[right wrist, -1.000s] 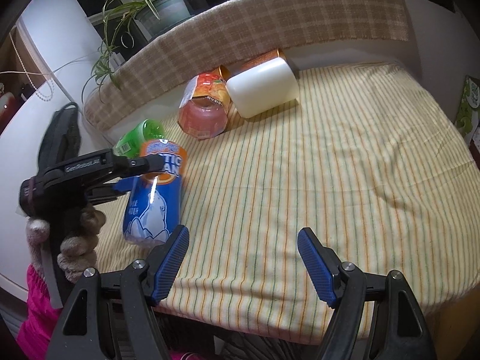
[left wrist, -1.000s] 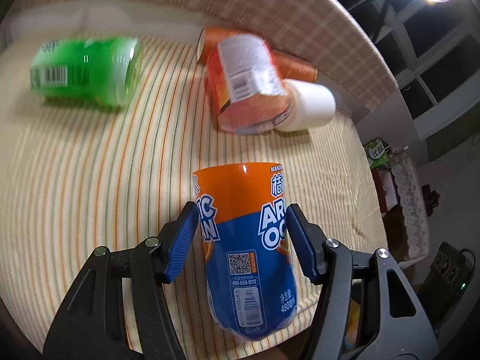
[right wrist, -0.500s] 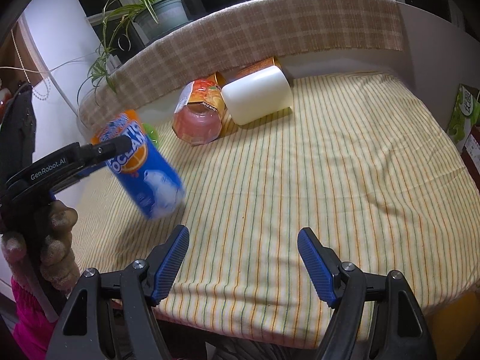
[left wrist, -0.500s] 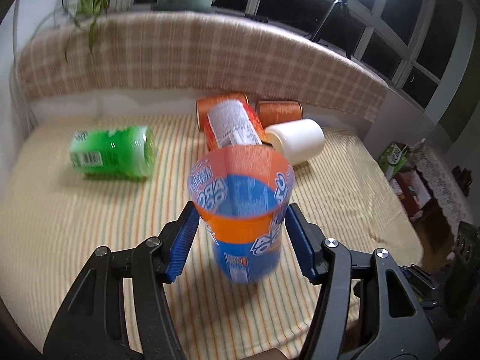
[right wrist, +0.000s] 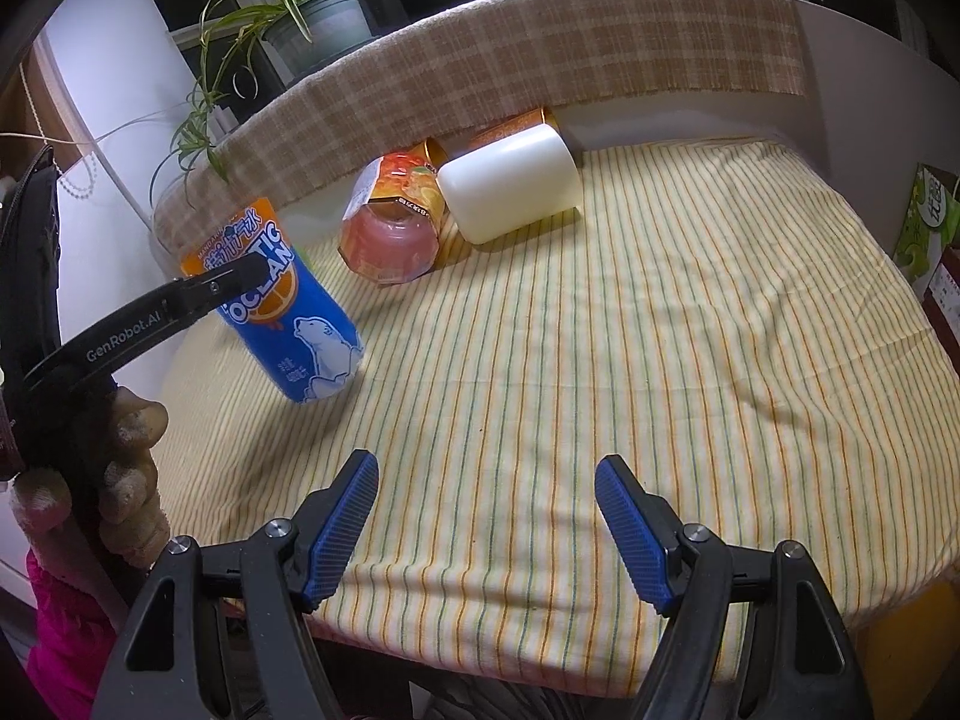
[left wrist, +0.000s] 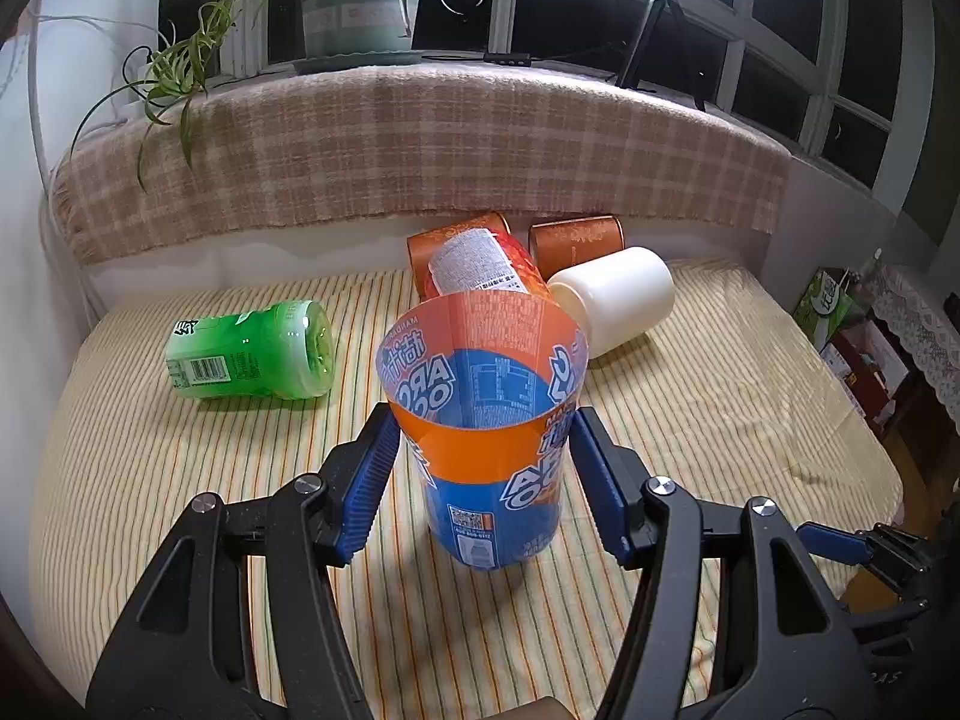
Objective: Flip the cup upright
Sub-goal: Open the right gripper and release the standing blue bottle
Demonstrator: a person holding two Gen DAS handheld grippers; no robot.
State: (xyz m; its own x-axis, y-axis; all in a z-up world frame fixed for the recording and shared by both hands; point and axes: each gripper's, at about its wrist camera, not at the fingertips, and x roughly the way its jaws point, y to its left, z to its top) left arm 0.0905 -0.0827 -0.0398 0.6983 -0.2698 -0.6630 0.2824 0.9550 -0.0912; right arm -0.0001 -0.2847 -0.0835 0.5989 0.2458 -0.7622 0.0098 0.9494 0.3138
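A blue and orange cup [left wrist: 489, 450] stands mouth up, base on or just above the striped cloth, held between the blue pads of my left gripper [left wrist: 483, 474], which is shut on it. The right wrist view shows the same cup [right wrist: 288, 312] leaning slightly with the left gripper's black finger across its orange top. My right gripper [right wrist: 486, 531] is open and empty above the front part of the cloth.
A green cup [left wrist: 252, 351], an orange-labelled cup [left wrist: 480, 267], a white cup [left wrist: 612, 306] and a brown cup [left wrist: 576, 240] lie on their sides at the back. A checked blanket [left wrist: 420, 150] and potted plant [left wrist: 354, 6] stand behind. The table's edge [right wrist: 540, 654] is near.
My left gripper has turned the blue and orange cup from mouth-down to mouth-up and brought it down to the cloth. The right gripper has not moved.
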